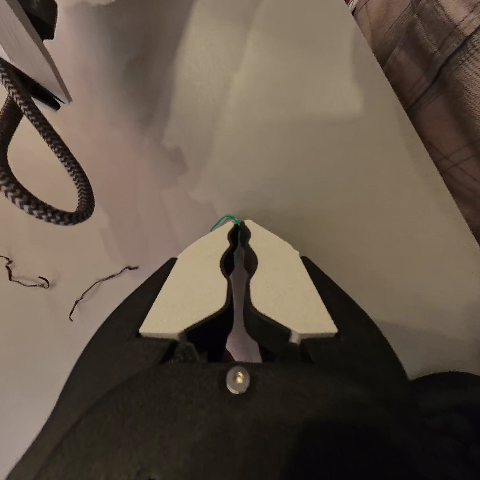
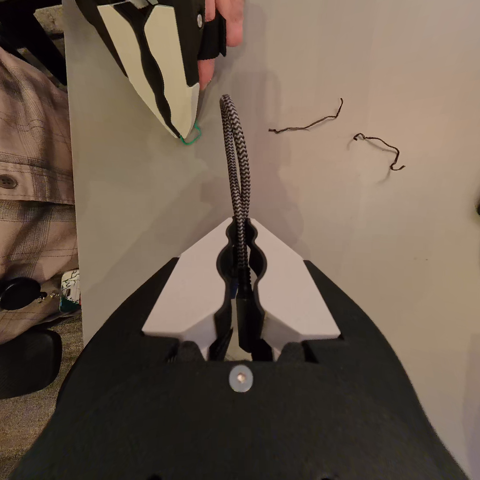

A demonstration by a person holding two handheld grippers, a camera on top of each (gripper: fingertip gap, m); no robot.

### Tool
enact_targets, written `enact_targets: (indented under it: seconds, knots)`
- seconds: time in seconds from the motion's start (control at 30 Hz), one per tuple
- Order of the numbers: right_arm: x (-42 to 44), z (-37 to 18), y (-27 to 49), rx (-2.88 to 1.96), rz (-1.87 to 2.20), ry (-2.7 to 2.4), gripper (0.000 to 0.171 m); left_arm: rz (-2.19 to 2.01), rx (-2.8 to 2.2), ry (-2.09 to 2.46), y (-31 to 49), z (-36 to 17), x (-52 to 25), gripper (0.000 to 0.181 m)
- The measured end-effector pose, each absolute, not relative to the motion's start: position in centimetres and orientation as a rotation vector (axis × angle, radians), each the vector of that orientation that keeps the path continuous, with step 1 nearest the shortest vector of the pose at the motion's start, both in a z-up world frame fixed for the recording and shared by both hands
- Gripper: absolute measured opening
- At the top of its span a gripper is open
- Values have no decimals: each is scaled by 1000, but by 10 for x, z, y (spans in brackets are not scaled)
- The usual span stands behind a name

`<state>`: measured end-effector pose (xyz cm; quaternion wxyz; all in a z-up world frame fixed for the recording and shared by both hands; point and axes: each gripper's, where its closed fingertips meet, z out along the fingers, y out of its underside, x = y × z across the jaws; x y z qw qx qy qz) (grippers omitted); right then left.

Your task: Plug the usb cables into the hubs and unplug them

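Observation:
My left gripper [image 1: 239, 224] is shut on a thin green wire loop [image 1: 220, 221] that pokes out at its tips, low over the white table [image 1: 298, 155]. The right wrist view shows the same gripper [image 2: 181, 136] with the green loop [image 2: 193, 137] at its tip. My right gripper [image 2: 240, 220] is shut on a black-and-grey braided usb cable [image 2: 235, 155]. The cable is folded, and its loop stands out ahead of the fingertips. A dark plug end [image 2: 244, 291] lies deeper between the fingers. In the left wrist view the cable loop [image 1: 59, 166] hangs from the right gripper [image 1: 55, 100] at the top left.
Two loose dark threads [image 2: 306, 126] [image 2: 381, 148] lie on the table; they also show in the left wrist view [image 1: 104, 283] [image 1: 26, 281]. A person's plaid garment [image 2: 33, 155] runs along the table edge. A hand [image 2: 228, 23] holds the left gripper. There is about 12 cm between the tips of the two grippers.

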<state>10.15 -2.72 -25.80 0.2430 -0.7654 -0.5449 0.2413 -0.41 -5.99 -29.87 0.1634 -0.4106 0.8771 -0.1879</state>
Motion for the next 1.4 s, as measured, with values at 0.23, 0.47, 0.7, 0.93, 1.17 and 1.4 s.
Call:
enact_targets:
  seconds: [0.23,0.47,0.7,0.93,1.17,1.4]
  knots:
    - [104,-259,-27,-2085,665,-1479,3,-626,-1227,2460,-56,-299,0,1]
    - [110,-263,-21,-2114,653,-1455,3,-882,-1194,2107,-40,-233,25,0]
    - [105,-259,-7,-2126,609,-1421,3,-1116,-1165,1719,-13,-163,50,0]
    - [102,-247,21,-2093,363,-1337,3,-1222,-1199,1460,5,-143,69,0]
    - [98,-236,26,-2098,378,-1267,3,-1497,-1310,1179,32,-131,74,0]
    - [108,-220,34,-2085,285,-1206,2,-1547,-1362,1057,51,-134,74,0]
